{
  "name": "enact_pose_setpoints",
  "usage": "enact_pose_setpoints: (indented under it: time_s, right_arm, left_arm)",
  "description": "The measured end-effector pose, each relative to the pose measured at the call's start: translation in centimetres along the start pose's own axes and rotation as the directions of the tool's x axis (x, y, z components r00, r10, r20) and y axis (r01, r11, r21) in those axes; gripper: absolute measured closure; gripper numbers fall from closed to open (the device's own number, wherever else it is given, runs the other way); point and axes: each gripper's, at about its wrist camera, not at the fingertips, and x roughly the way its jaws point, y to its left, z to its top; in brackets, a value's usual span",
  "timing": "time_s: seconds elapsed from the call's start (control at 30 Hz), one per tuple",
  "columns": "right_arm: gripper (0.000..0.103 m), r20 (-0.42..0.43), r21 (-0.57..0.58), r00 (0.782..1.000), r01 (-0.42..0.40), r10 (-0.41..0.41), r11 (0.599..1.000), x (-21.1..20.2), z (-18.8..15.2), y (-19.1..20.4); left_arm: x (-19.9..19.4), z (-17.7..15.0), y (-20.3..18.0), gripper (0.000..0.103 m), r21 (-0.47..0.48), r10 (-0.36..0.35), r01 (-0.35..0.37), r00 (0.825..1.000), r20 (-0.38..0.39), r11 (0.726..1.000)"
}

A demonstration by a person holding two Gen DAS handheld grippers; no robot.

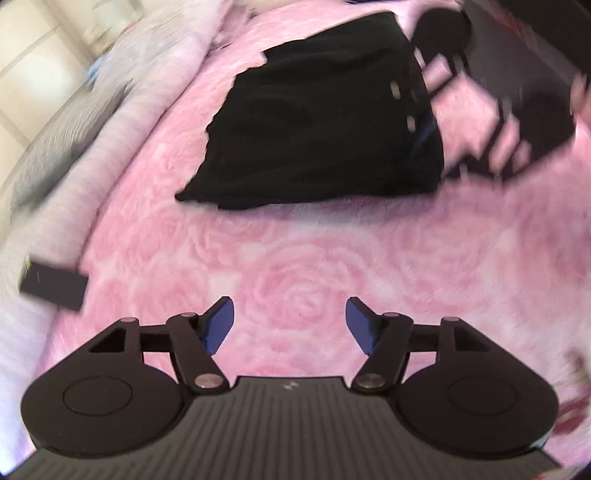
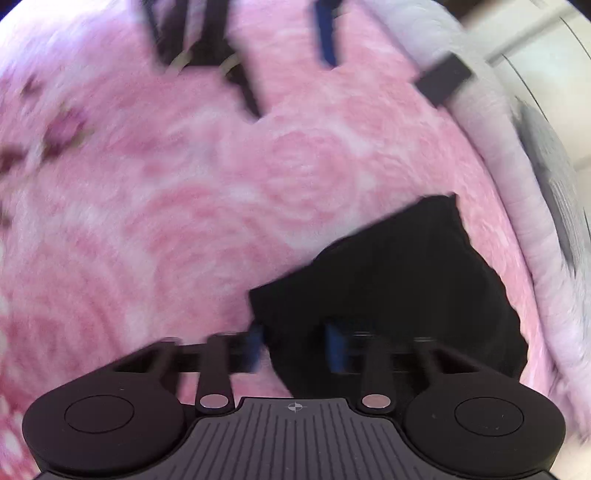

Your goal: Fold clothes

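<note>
A folded black garment [image 1: 317, 122] lies on a pink rose-patterned blanket [image 1: 295, 266]. My left gripper [image 1: 290, 325] is open and empty, over bare blanket well short of the garment. In its view my right gripper [image 1: 424, 99] reaches over the garment's right edge, blurred. In the right wrist view the garment [image 2: 406, 280] lies directly under my right gripper [image 2: 295, 349], whose blue pads [image 2: 334, 349] stand apart; the frame is blurred and nothing shows pinched between them. The left gripper's fingers [image 2: 325, 33] show at the top.
A small black box [image 1: 53, 284] lies at the blanket's left edge; it also shows in the right wrist view [image 2: 443, 81]. A pale grey-white fleece border [image 1: 110, 129] runs along that side, with a tiled floor beyond. Dark floral fabric [image 2: 55, 129] lies at the left.
</note>
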Motion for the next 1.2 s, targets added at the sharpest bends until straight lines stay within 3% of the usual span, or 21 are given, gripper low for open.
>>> enact_pose_setpoints:
  time_s: [0.1,0.17,0.23,0.27,0.37,0.57,0.63,0.77,0.83,0.93,1.0,1.07,1.1,1.17,1.2]
  right_arm:
    - [0.084,0.032,0.106,0.999,-0.009,0.006,0.994,-1.7,0.0,-2.3]
    - [0.084,0.056,0.178,0.998,-0.014,0.004,0.984,-3.2,0.0,-3.9]
    - [0.084,0.081,0.249,0.997,-0.021,0.001,0.968,-4.7,0.1,-5.5]
    - [0.084,0.092,0.284,0.996,-0.025,-0.002,0.958,-5.4,0.1,-6.3]
    - [0.084,0.121,0.365,0.993,-0.035,-0.010,0.930,-7.1,0.3,-8.2]
    - [0.086,0.144,0.411,0.990,-0.070,0.011,0.909,-7.3,0.2,-8.7]
    - [0.086,0.147,0.418,0.989,-0.081,0.021,0.905,-7.6,-0.3,-8.4]
    - [0.086,0.150,0.418,0.988,-0.108,0.049,0.902,-7.2,-1.0,-7.2]
    - [0.103,0.159,0.452,0.987,-0.108,0.039,0.886,-7.6,-1.4,-7.4]
    - [0.103,0.145,0.493,0.989,-0.083,0.012,0.866,-7.9,-1.8,-8.1]
    - [0.103,0.095,0.463,0.995,-0.057,0.015,0.884,-7.4,-1.7,-7.9]
    - [0.102,0.052,0.380,0.999,-0.031,0.012,0.925,-6.4,-1.6,-6.4]
    - [0.096,0.041,0.331,0.999,-0.018,0.004,0.943,-6.0,-1.5,-5.3]
    - [0.070,0.021,0.231,1.000,0.007,-0.012,0.973,-5.1,-1.4,-3.3]
    - [0.041,0.022,0.181,0.999,0.026,-0.030,0.983,-4.5,-1.4,-2.0]
  left_arm:
    - [2.8,0.5,0.0,0.038,0.189,0.064,-0.074,0.996,0.059,0.979]
    - [5.0,1.1,0.1,0.030,0.332,0.111,-0.149,0.985,0.128,0.932]
    - [7.2,1.8,0.6,0.021,0.422,0.134,-0.212,0.969,0.207,0.881]
    - [8.2,2.2,0.9,0.021,0.456,0.138,-0.235,0.962,0.237,0.858]
    - [11.3,3.3,1.9,0.021,0.541,0.118,-0.257,0.953,0.278,0.801]
    - [15.2,3.6,2.6,0.018,0.695,0.020,-0.227,0.956,0.292,0.683]
    - [15.2,3.2,2.7,0.018,0.714,0.000,-0.229,0.952,0.305,0.662]
    - [14.0,1.9,3.5,0.020,0.702,-0.001,-0.226,0.952,0.308,0.675]
    - [13.1,1.1,3.5,0.020,0.695,-0.005,-0.217,0.953,0.303,0.686]
    - [12.2,0.1,3.1,0.020,0.692,-0.020,-0.198,0.955,0.294,0.694]
    - [12.0,-0.2,2.9,0.020,0.680,-0.020,-0.190,0.957,0.289,0.708]
    - [11.3,0.3,2.5,0.020,0.647,-0.006,-0.189,0.958,0.286,0.739]
    - [10.9,0.5,2.3,0.020,0.627,0.004,-0.190,0.958,0.286,0.755]
    - [10.3,0.5,2.3,0.020,0.595,0.019,-0.193,0.958,0.286,0.780]
    - [10.1,0.3,2.2,0.020,0.588,0.022,-0.194,0.958,0.286,0.785]
